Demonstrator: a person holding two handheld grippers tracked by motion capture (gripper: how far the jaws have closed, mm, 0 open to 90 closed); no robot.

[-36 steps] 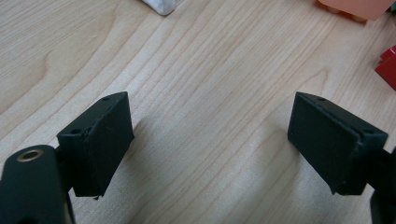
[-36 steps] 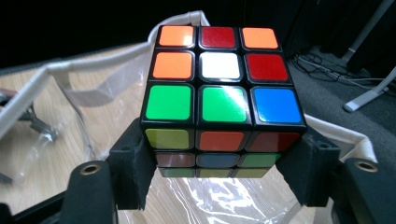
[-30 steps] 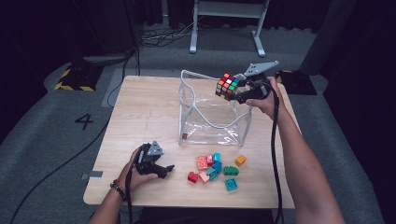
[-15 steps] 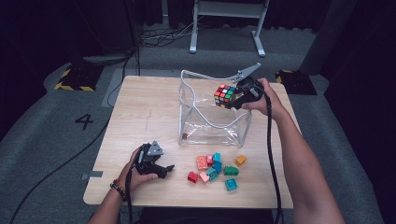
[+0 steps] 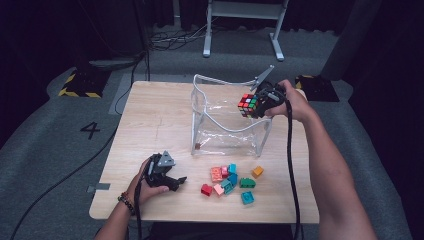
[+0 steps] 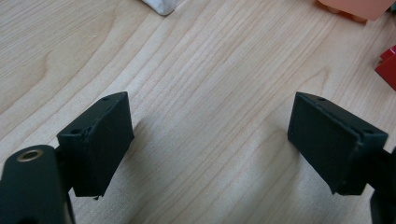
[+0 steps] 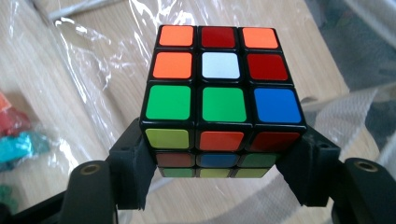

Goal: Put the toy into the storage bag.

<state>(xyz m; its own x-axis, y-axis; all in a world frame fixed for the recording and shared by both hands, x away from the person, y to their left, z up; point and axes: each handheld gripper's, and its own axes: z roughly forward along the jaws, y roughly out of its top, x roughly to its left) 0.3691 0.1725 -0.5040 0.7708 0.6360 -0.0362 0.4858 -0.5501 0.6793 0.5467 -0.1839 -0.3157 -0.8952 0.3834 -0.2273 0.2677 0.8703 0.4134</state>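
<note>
A scrambled puzzle cube [image 5: 247,104] [image 7: 219,98] is held in the air over the right side of a clear plastic bag [image 5: 227,127] with a white frame. My right gripper [image 5: 257,106] [image 7: 219,170] is shut on the cube, its black pads pressing on the cube's two sides. The bag stands open on the wooden table [image 5: 160,120]. At the table's front left, my left gripper [image 5: 176,182] [image 6: 210,140] rests low over bare wood, jaws wide open with nothing between them.
Several small toy bricks [image 5: 231,179] in red, pink, teal, green and orange lie in front of the bag. A red brick [image 6: 387,67] and a pink one [image 6: 359,7] edge into the left gripper view. Cables trail off the table's sides.
My right gripper has carried the cube down and a little toward the person, lower over the bag's right side. The left gripper has stayed put.
</note>
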